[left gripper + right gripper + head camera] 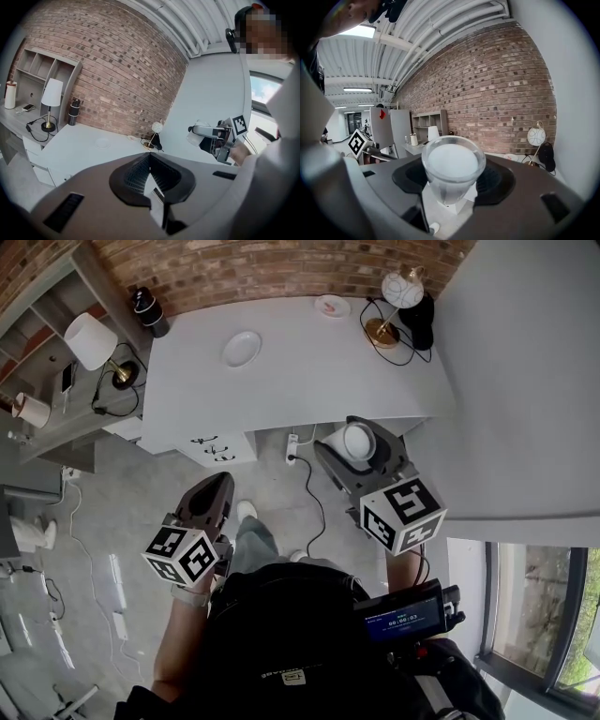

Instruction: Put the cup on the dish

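One cup fills right tool; dish seen overhead.

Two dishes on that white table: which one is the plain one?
The bigger plain white round dish, further left in the head view. The smaller dish at the back, beside the white globe lamp, carries a pinkish mark.

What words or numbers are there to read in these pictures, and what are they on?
Screen: white digits, too blurred to read.
Backpack label: too small to read.
Marker cubes: square patterns only, no words.
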Demonstrator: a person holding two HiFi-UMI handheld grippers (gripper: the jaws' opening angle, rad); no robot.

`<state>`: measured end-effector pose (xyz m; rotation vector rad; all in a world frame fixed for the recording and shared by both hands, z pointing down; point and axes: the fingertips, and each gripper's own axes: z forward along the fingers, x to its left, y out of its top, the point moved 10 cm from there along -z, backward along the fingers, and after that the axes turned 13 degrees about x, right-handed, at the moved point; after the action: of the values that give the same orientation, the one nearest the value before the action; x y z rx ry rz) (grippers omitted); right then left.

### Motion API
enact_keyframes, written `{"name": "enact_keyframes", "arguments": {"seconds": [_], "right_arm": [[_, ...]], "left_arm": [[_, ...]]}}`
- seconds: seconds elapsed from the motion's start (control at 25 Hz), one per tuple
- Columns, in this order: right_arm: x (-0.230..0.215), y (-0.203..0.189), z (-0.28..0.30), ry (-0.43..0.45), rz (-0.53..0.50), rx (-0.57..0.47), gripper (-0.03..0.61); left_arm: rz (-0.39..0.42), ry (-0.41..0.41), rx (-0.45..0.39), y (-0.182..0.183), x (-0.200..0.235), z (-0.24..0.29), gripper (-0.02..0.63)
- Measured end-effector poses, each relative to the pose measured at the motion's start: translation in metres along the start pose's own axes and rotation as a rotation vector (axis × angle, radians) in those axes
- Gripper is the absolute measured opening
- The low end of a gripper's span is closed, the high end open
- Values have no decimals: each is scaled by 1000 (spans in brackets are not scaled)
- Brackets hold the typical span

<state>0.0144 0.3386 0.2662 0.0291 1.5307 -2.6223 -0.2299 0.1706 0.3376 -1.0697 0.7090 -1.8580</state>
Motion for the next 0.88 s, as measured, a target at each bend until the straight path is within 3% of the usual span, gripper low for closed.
{"name": "enact_keyframes", "arguments": {"seconds": [0.88], "right_arm": [[-9, 69, 136, -102, 93, 40, 272]], "left_arm": [[-7, -68, 45, 86, 152, 32, 5]]}}
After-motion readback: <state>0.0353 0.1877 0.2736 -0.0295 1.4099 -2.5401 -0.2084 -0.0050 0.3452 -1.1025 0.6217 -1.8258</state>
